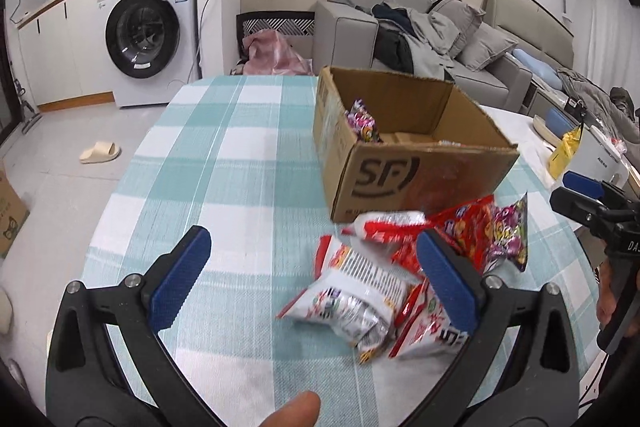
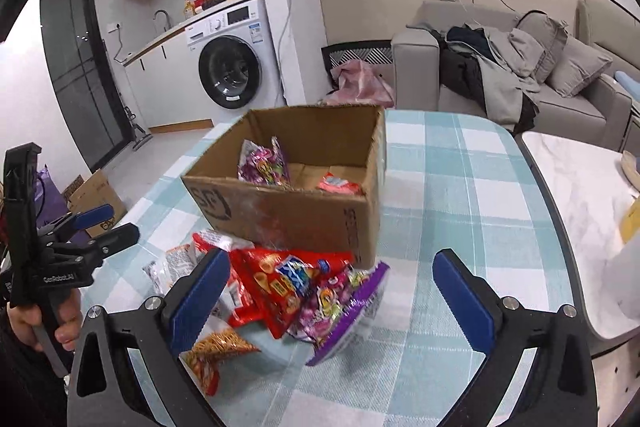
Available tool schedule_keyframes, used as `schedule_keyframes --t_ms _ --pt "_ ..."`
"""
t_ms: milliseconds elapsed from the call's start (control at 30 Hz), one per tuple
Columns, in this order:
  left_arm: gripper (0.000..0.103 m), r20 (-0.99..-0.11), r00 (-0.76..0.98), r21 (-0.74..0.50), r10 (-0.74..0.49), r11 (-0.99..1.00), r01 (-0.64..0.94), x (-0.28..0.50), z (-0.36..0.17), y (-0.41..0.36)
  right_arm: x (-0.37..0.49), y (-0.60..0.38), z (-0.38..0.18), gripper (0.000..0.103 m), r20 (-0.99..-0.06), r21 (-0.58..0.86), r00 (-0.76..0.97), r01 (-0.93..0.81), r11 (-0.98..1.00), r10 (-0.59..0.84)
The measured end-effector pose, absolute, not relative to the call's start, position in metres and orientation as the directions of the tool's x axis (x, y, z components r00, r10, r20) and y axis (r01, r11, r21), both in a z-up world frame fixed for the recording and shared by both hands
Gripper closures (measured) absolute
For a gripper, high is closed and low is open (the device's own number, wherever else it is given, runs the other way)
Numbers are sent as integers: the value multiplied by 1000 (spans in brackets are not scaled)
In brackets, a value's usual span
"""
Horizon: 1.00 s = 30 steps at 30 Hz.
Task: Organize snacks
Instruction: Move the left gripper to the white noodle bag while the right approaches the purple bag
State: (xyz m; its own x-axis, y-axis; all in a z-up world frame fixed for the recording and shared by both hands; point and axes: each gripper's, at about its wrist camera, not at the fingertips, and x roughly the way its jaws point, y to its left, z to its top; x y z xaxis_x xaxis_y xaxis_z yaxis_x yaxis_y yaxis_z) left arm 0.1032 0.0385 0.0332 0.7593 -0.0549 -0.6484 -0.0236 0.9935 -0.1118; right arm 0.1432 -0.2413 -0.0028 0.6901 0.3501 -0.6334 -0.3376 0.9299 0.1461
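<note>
Teal-and-white checked tablecloth (image 2: 440, 187), brown cardboard box (image 2: 304, 215), red snack bag (image 2: 276, 283), purple candy bag (image 2: 340, 311), blue-padded black tongs (image 2: 332, 303).

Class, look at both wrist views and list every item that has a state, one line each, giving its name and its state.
cardboard box: open at top, upright, two snack packs inside
purple candy bag in box: leaning upright against the box wall
pink pack in box: lying flat
snack pile: loose on the tablecloth, outside the box
left gripper: open, empty
right gripper: open, empty
washing machine: door shut
</note>
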Motion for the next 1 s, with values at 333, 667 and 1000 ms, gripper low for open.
schedule_keyframes --t_ms 333,667,1000 --pt "1 -687 724 -112 -53 993 -33 96 9 35 135 -244 -21 0 -671 149 660 -325 934 337" --pt "1 -726 682 -116 -87 993 3 103 -13 28 133 -244 -35 0 -696 157 645 -291 944 314" --pt "1 -754 650 -119 -95 993 8 113 -30 26 140 -243 -60 0 -739 174 598 -272 946 308"
